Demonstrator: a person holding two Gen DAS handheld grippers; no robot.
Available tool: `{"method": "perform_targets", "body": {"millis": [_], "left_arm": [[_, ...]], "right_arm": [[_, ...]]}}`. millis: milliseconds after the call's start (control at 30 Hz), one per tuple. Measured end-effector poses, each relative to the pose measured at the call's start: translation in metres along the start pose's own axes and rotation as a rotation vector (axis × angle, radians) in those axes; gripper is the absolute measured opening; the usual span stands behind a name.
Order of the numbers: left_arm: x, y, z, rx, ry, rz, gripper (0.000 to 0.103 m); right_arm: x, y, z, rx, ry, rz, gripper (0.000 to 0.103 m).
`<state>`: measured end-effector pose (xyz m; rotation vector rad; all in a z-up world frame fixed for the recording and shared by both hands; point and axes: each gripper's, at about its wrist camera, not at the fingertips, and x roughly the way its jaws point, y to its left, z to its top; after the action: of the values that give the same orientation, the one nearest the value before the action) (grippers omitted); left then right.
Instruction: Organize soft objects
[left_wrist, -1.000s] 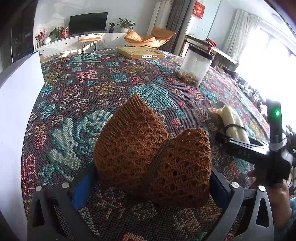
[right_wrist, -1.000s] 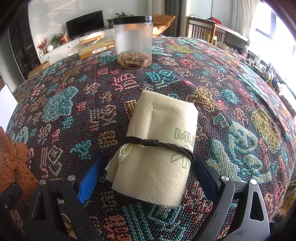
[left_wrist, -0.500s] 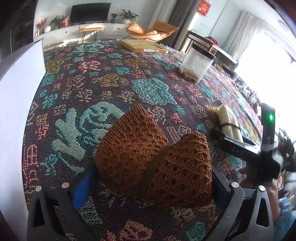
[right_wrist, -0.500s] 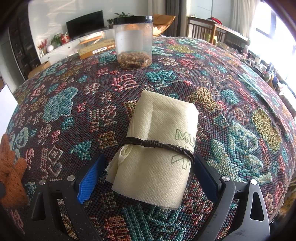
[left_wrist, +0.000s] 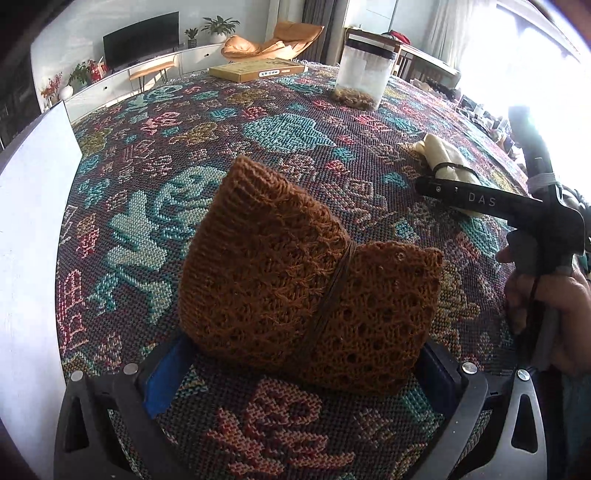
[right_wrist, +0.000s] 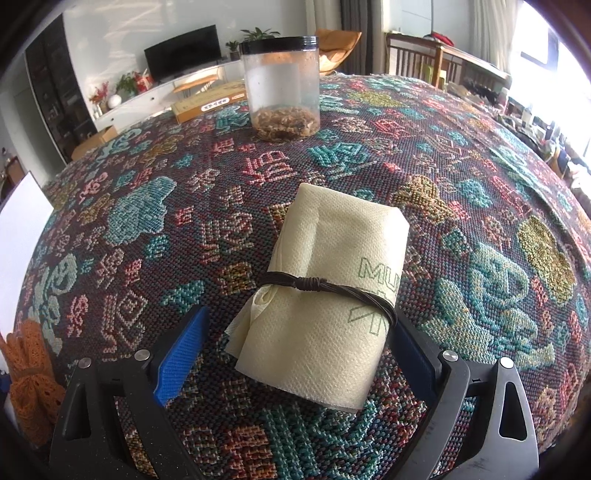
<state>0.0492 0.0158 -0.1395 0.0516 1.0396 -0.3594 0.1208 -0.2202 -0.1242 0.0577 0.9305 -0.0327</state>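
Note:
A brown knitted bundle, tied round its middle with a dark band, sits between the blue pads of my left gripper, which is shut on it above the patterned tablecloth. The same bundle shows at the far left edge of the right wrist view. A cream cloth roll, bound by a dark band, lies on the cloth between the fingers of my right gripper. That gripper is open: the right pad touches the roll and the left pad stands clear. The left wrist view also shows the roll.
A clear jar with a black lid and brown bits inside stands farther back on the table. A flat cardboard box lies near the far edge. A white board rises along the left side. A hand holds the right gripper's handle.
The left gripper has swung and shifted with the brown bundle still in its jaws, so the jar and the roll now sit elsewhere in its view. The right gripper and the cream roll have not moved.

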Motion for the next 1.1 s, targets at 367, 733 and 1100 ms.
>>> {"method": "perform_targets", "body": {"millis": [367,733,1100], "left_arm": [[-0.016,0.032,0.005,-0.287,-0.068,-0.173,0.103],[0.003,0.05,0.021,-0.468,-0.132,-0.306,0.103],[-0.004,0.062,0.026,-0.569,-0.138,-0.319,0.103]], "right_arm": [[-0.006,-0.001,-0.001,0.004,-0.01,0.049,0.095],[-0.034,0.051,-0.012,-0.171,-0.051,0.453,0.096],[-0.032,0.069,-0.018,-0.266,-0.049,0.381,0.095]]}}
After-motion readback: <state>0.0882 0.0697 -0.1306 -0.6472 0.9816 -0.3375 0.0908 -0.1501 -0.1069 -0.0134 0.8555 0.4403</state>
